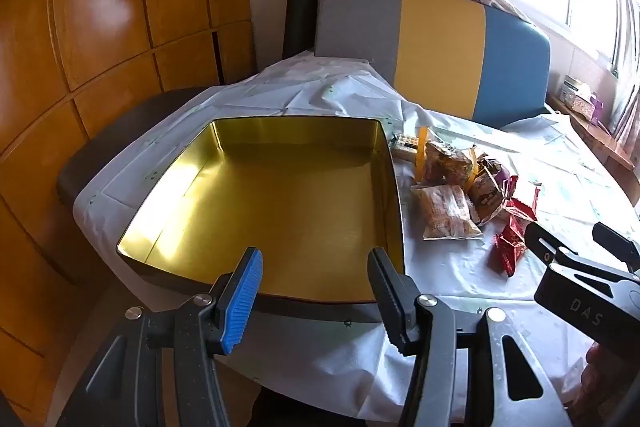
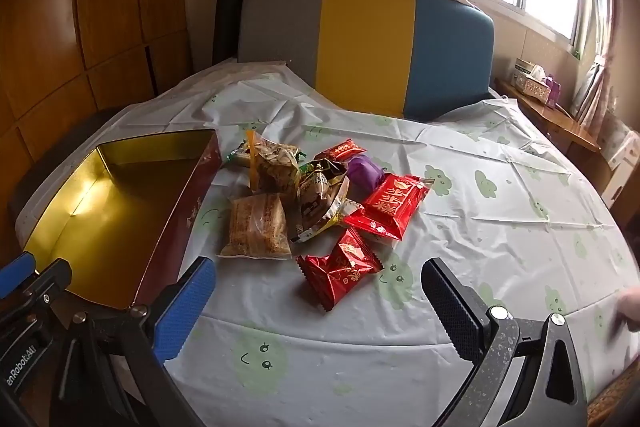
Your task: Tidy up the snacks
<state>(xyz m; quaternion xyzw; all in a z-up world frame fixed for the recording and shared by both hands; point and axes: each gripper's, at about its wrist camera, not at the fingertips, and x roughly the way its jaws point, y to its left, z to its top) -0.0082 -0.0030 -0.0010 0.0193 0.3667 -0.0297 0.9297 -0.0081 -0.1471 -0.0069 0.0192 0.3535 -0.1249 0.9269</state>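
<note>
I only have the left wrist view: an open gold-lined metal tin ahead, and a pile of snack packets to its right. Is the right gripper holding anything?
Observer: No. The right gripper is wide open and empty. The nearest red foil packet lies on the white tablecloth in line between its fingertips, untouched.
Operator: How many red ones are there? I only see a clump.
Observer: Three: that one, a larger flat red packet behind it, and a small red packet at the far side.
Operator: Is anything hidden behind the pile?
Observer: Yes, a purple wrapped snack sits between the small and the larger red packets.
</note>
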